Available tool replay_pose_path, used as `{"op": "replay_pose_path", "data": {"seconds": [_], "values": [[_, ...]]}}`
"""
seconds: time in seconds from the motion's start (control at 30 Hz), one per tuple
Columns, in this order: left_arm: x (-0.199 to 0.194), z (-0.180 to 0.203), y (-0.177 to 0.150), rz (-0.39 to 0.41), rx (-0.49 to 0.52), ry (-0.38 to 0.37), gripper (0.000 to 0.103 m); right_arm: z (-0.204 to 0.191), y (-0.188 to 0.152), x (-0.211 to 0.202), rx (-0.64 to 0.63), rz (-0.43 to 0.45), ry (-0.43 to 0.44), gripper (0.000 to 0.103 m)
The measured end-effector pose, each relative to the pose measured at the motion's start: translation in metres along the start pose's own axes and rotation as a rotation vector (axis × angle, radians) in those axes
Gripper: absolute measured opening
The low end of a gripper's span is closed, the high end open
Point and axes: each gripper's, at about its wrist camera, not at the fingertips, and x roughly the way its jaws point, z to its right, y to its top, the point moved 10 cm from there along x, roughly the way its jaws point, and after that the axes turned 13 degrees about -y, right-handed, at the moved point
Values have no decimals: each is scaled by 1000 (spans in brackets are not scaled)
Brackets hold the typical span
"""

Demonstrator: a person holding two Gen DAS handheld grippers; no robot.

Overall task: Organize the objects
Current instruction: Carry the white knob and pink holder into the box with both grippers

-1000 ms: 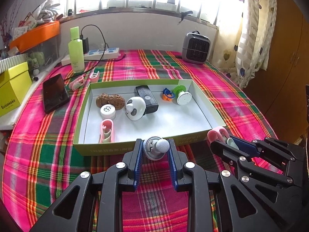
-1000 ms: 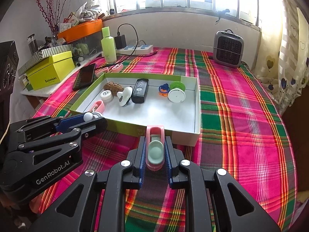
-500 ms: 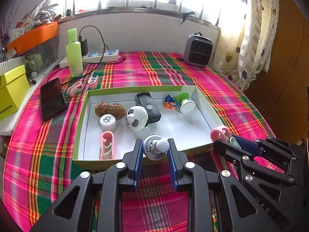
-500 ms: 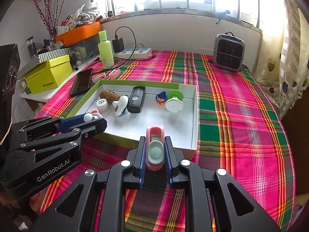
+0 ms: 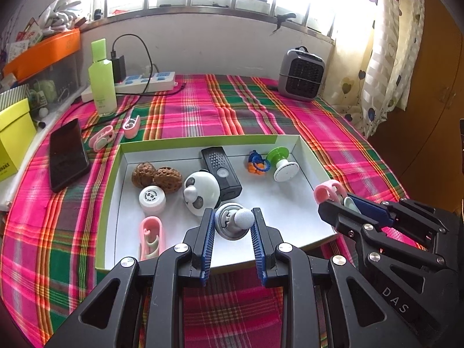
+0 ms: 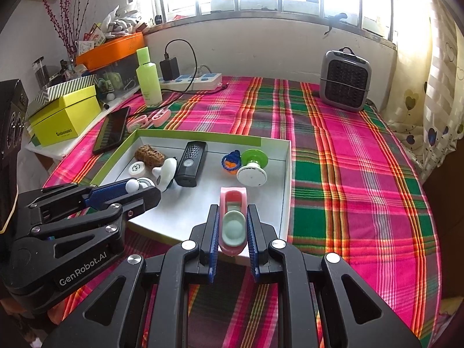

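Observation:
A green-rimmed white tray (image 5: 290, 220) (image 6: 285, 185) lies on the plaid cloth. It holds two walnuts (image 5: 156, 175), a white cap (image 5: 151, 198), a panda toy (image 5: 201, 192), a black remote (image 5: 221, 171), a blue-orange ring (image 5: 256, 165), a green-white spool (image 5: 282, 165) and a pink clip (image 5: 150, 239). My left gripper (image 5: 233, 223) is shut on a grey round knob with a white ball (image 5: 235, 221), above the tray's near part. My right gripper (image 6: 232, 220) is shut on a pink clip with a mint pad (image 6: 232, 217), over the tray's near right corner.
Left of the tray lie a black phone (image 5: 66, 153) and two more pink clips (image 5: 101, 139). Behind stand a green bottle (image 5: 101, 81), a power strip (image 5: 145, 84) and a small grey heater (image 5: 301, 75). Yellow box (image 6: 65, 116) at far left.
Both grippers have moved forward with their loads, from short of the tray's near wall to above its floor. The things in the tray have not moved.

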Motion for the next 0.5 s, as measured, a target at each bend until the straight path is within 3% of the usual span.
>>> {"op": "replay_pose_path", "data": {"seconds": [0.5], "values": [[25, -8, 4, -29, -20, -1, 23, 5, 10, 26, -15, -29, 13, 19]]}}
